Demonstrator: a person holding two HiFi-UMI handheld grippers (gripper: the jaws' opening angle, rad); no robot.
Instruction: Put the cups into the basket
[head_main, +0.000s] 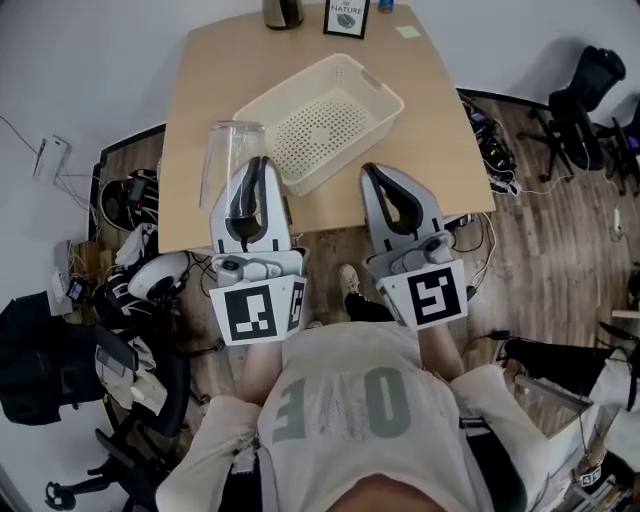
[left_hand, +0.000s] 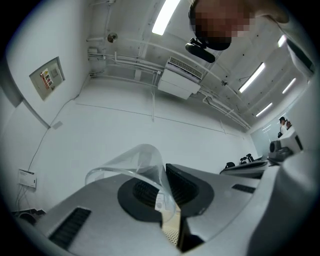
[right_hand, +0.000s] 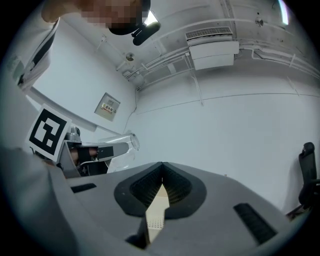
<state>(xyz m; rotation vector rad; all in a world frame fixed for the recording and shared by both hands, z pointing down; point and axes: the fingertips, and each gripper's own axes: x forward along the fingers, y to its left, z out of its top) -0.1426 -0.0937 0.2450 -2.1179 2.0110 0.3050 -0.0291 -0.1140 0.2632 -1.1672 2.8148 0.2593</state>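
A cream perforated basket (head_main: 352, 88) stands empty in the middle of the wooden table (head_main: 440, 140). My left gripper (head_main: 260, 166) is shut on the wall of a clear plastic cup (head_main: 226, 158) and holds it over the table's near edge, just left of the basket. In the left gripper view the cup (left_hand: 131, 164) bulges to the left of the pinched jaws of the left gripper (left_hand: 164, 174), with the basket (left_hand: 172, 231) showing below. My right gripper (head_main: 371, 172) is shut and empty near the basket's front right corner. In the right gripper view the right gripper (right_hand: 161, 169) is closed tip to tip, and the cup (right_hand: 128, 143) shows at the left.
A framed sign (head_main: 347, 17), a dark metal container (head_main: 283, 12) and a green note (head_main: 407, 32) sit at the table's far end. Office chairs (head_main: 585, 105) stand at the right. Cables, bags and gear (head_main: 130, 280) crowd the floor at the left.
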